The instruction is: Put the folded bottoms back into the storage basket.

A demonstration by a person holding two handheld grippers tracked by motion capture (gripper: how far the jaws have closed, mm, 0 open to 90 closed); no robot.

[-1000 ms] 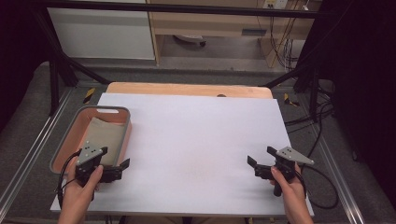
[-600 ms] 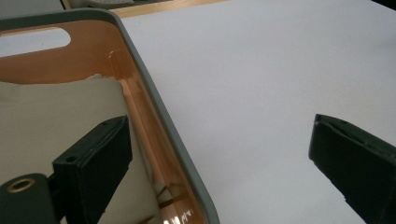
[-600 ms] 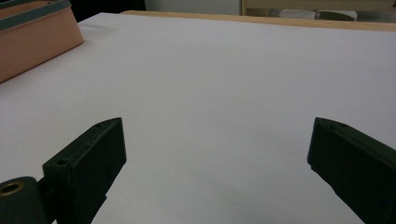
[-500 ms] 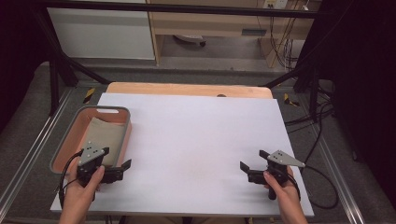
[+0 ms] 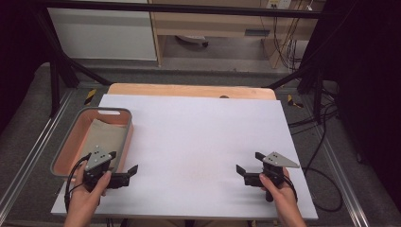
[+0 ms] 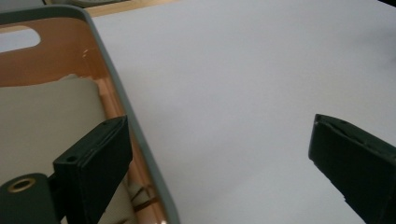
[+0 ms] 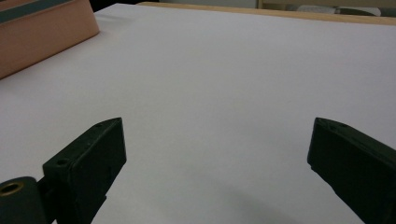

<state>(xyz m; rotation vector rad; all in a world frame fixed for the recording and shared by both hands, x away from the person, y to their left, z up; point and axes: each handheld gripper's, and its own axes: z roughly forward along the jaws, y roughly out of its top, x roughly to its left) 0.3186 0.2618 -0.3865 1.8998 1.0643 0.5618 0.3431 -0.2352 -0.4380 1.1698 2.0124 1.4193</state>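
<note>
At the near edge of the table, the left gripper is hovering with its jaws spread wide and holding nothing, one jaw over the tray's rim, the other over the white sheet. The right gripper is sitting low over the sheet's near right part, jaws likewise spread and empty. Just beyond the left gripper, the tray is holding a folded beige cloth. Farther off, the wooden table edge is showing past the sheet.

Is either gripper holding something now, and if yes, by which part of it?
Nothing is held. The left gripper and the right gripper are both open over the white table.
</note>
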